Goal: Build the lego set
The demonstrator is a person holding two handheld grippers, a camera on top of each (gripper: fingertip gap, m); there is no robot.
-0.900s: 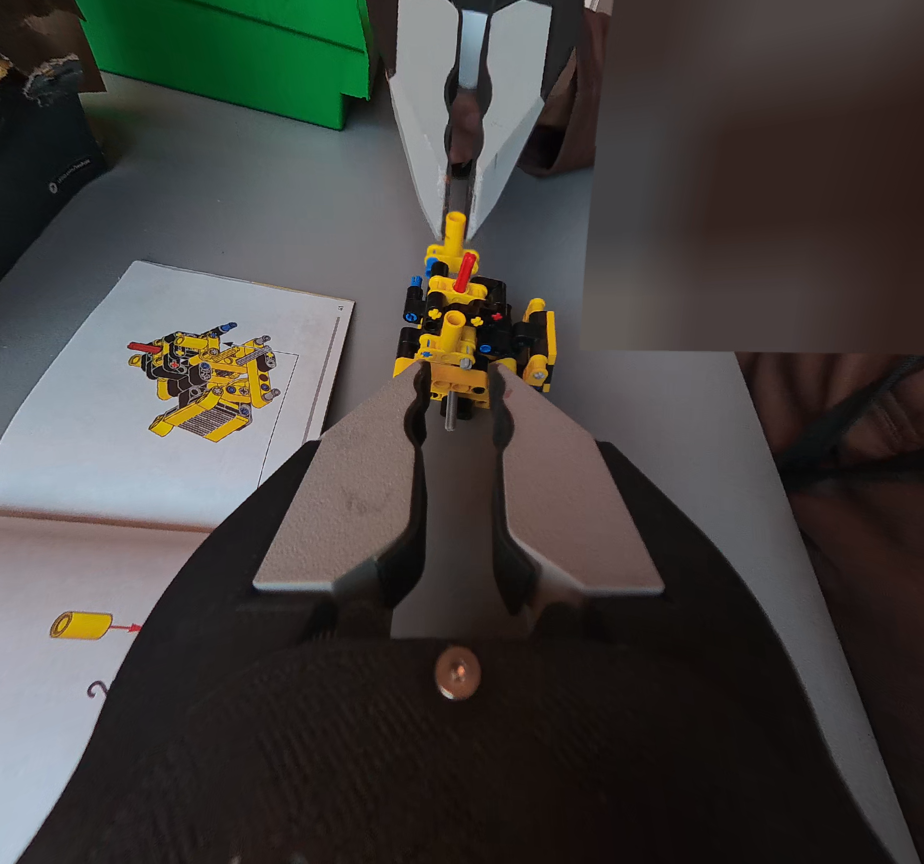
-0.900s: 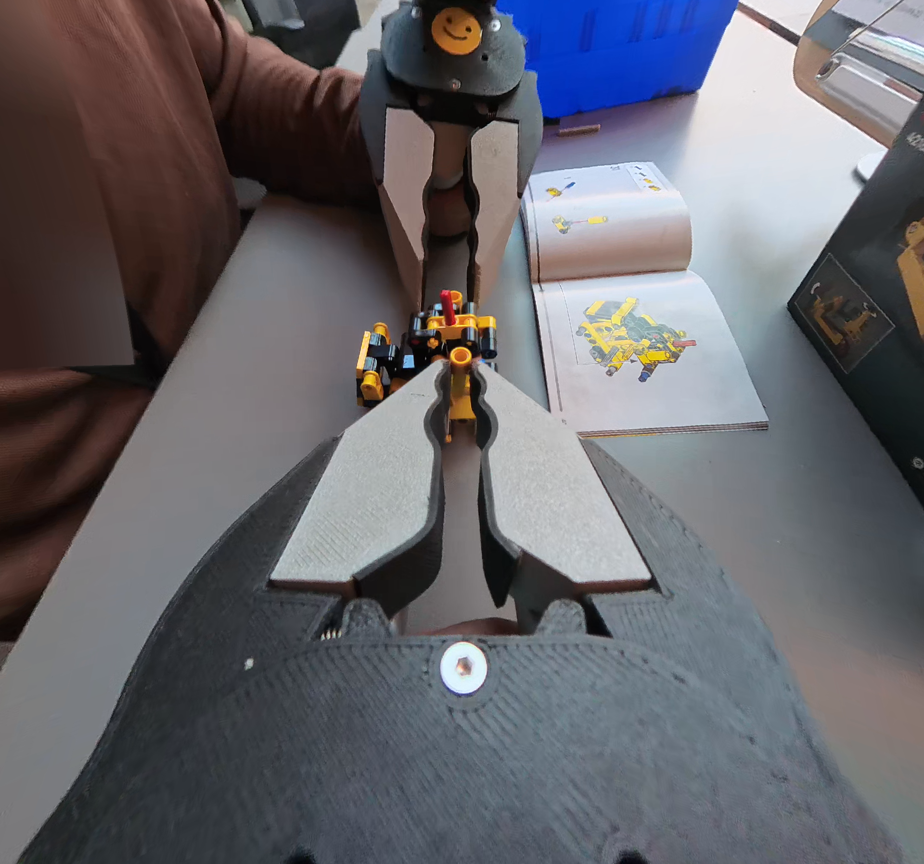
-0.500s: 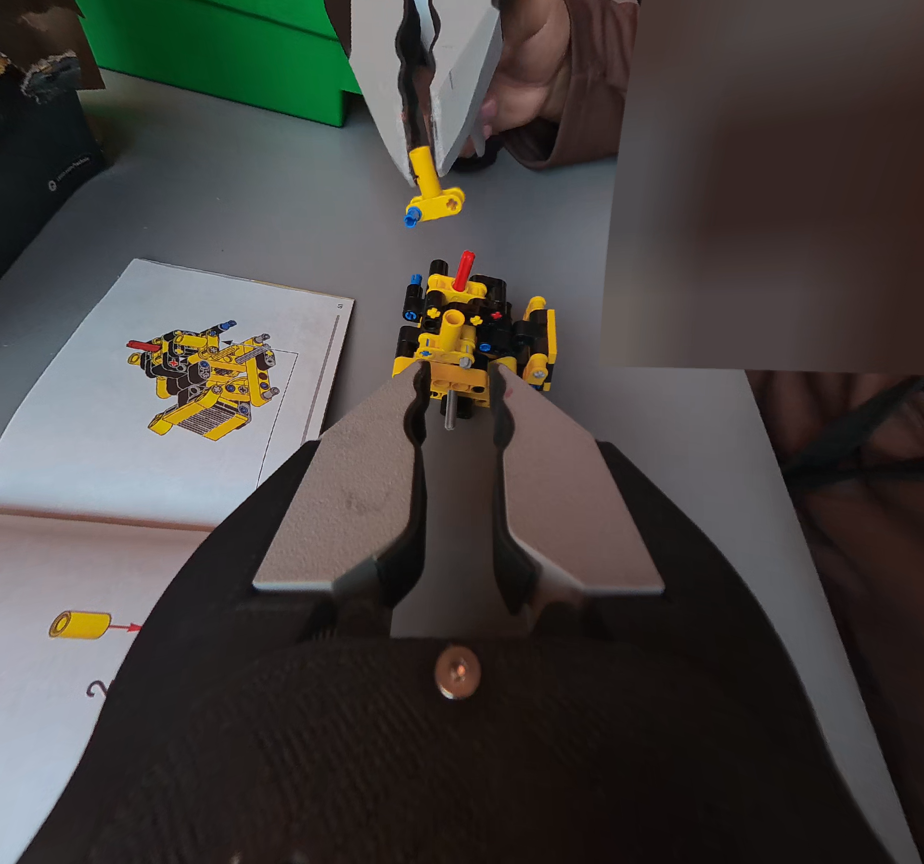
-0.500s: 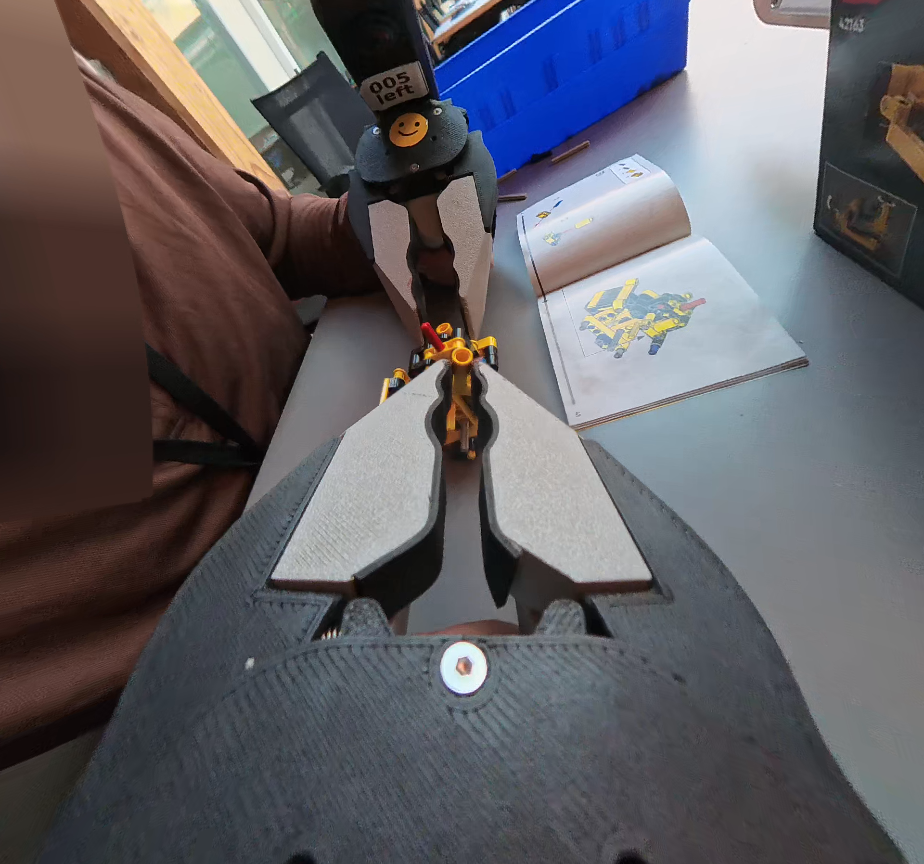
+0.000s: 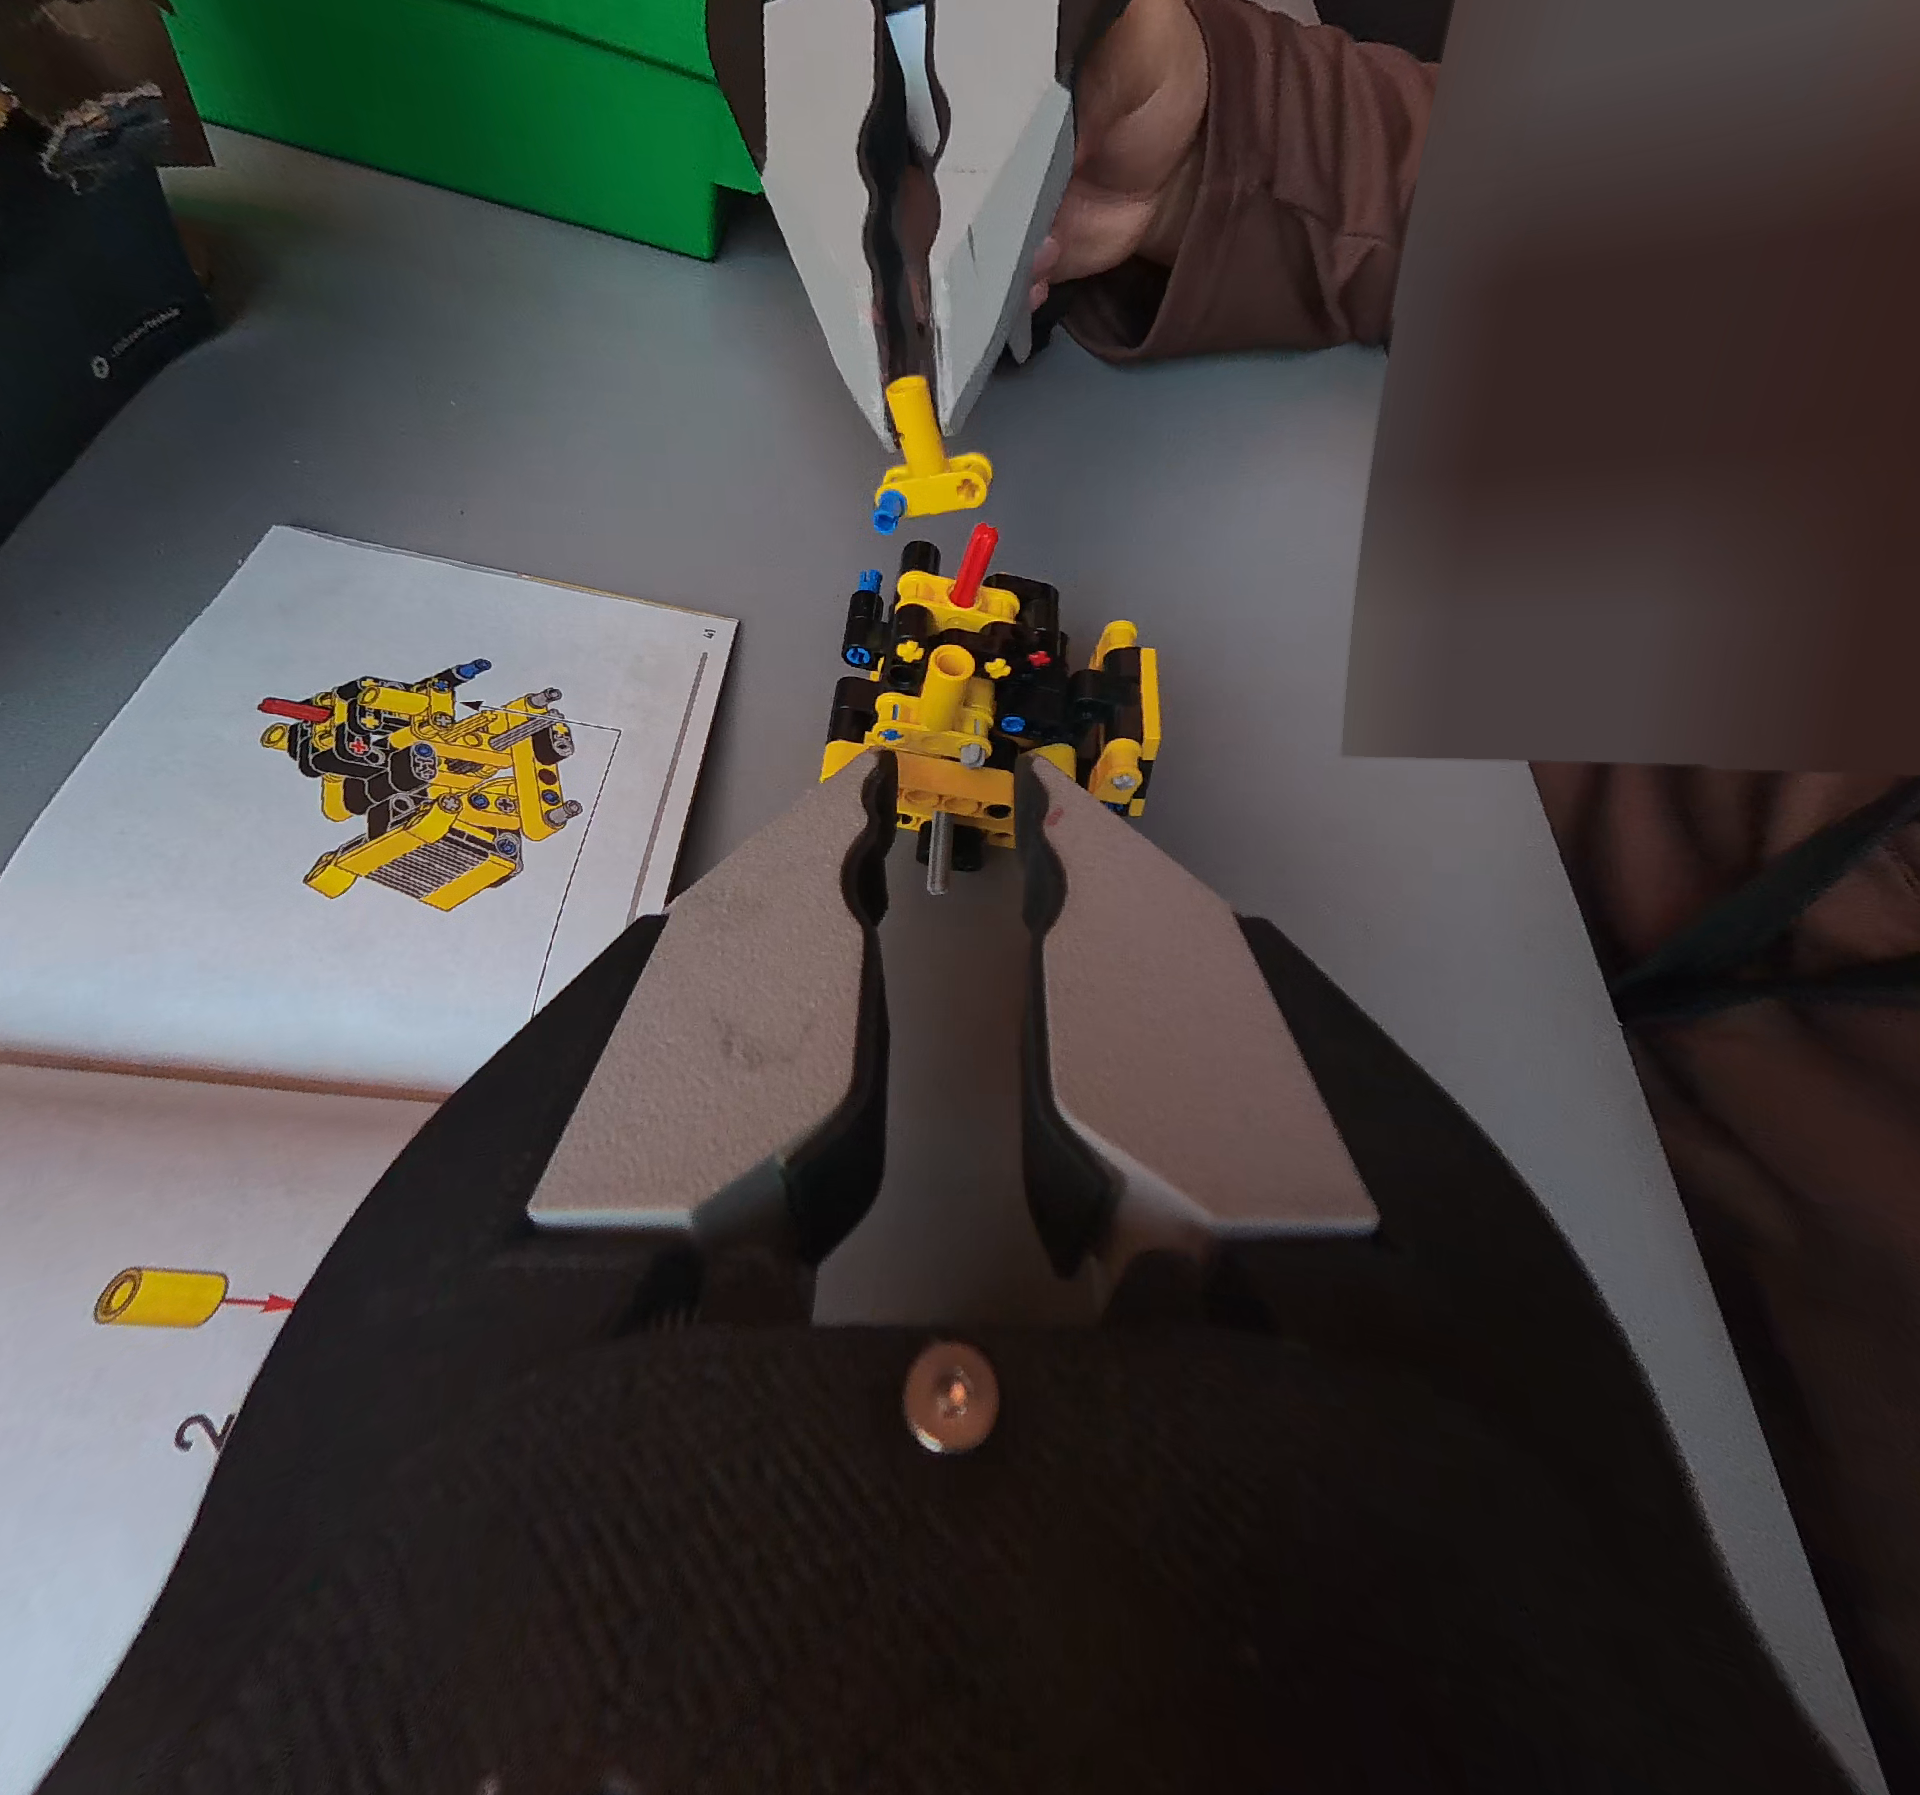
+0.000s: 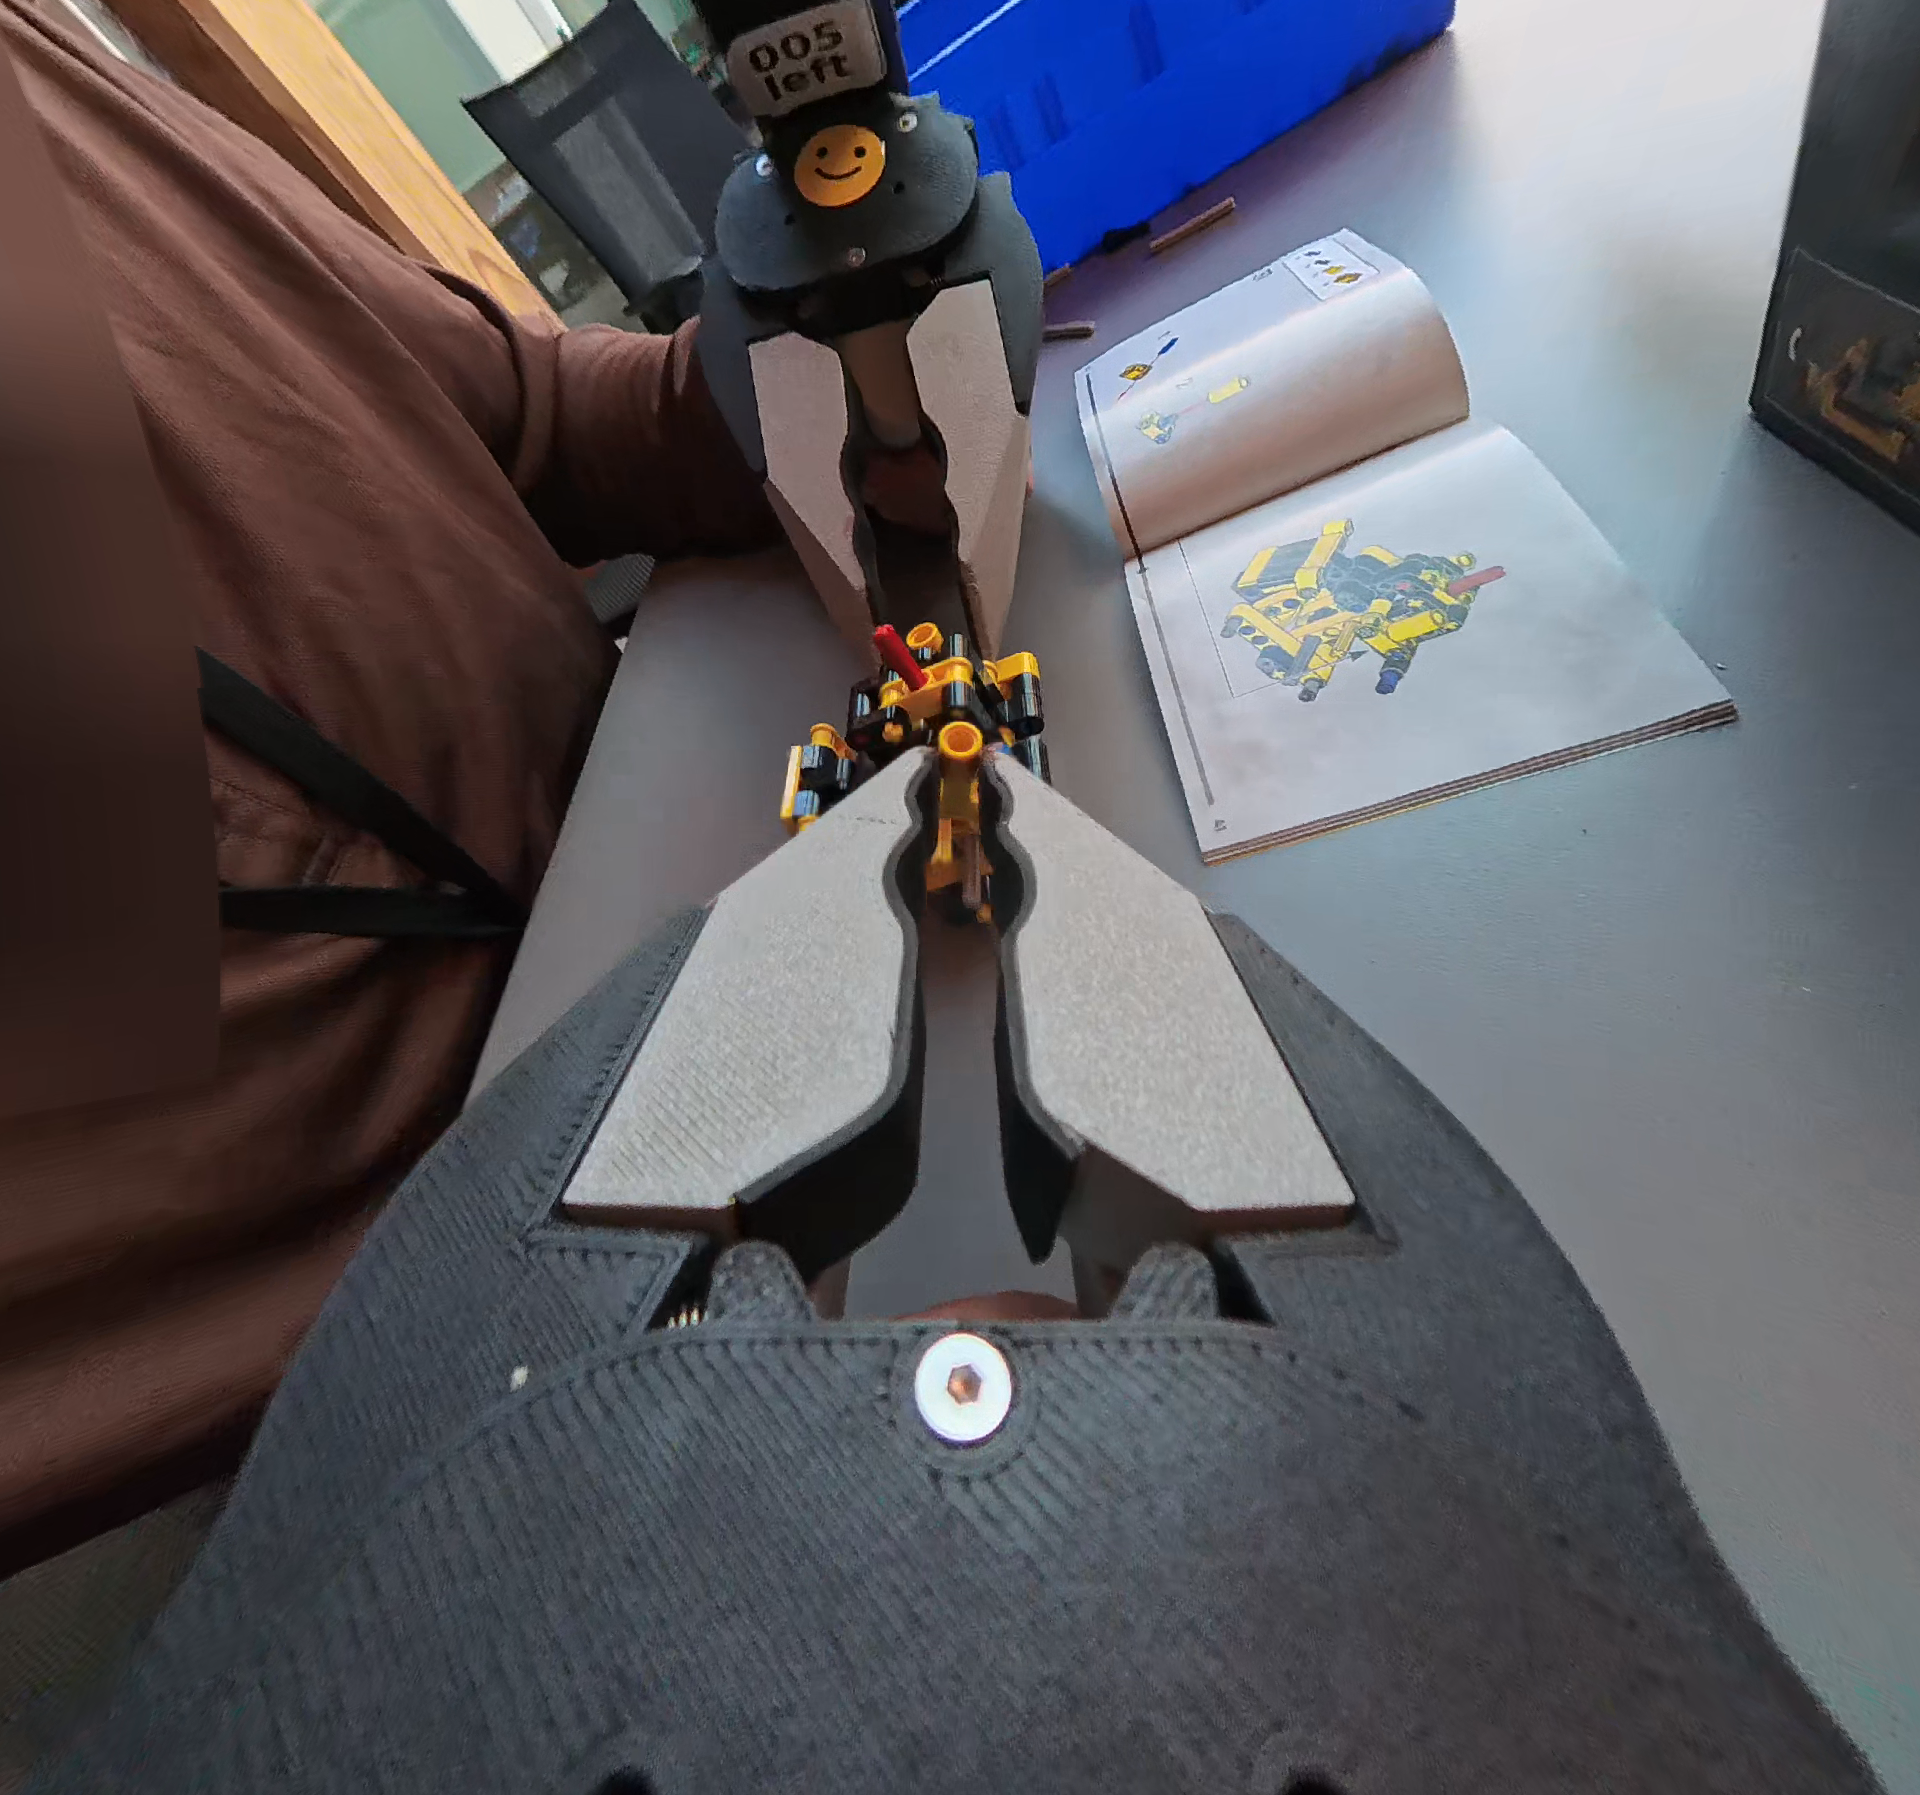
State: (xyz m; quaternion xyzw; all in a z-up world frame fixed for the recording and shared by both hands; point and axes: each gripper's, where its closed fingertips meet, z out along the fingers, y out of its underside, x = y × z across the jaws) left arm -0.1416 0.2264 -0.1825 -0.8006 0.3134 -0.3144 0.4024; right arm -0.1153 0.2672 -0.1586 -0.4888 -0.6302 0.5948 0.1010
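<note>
Lego model point(image 5: 987, 706) yellow-black, red axle up, on bench point(image 5: 520, 415).
Left gripper point(image 5: 951, 789) clamps its end; right gripper point(image 5: 914, 415) pinches yellow connector point(image 5: 928, 467) above; underside hidden.

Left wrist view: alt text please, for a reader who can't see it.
The left gripper grips the near end of a yellow-and-black lego model on a grey table. Opposite, the right gripper holds a small yellow connector piece just above the model. An open instruction booklet lies to the left.

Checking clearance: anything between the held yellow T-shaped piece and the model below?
Nothing: the left wrist view shows bare air between yellow T-shaped piece and yellow-black model.
</note>
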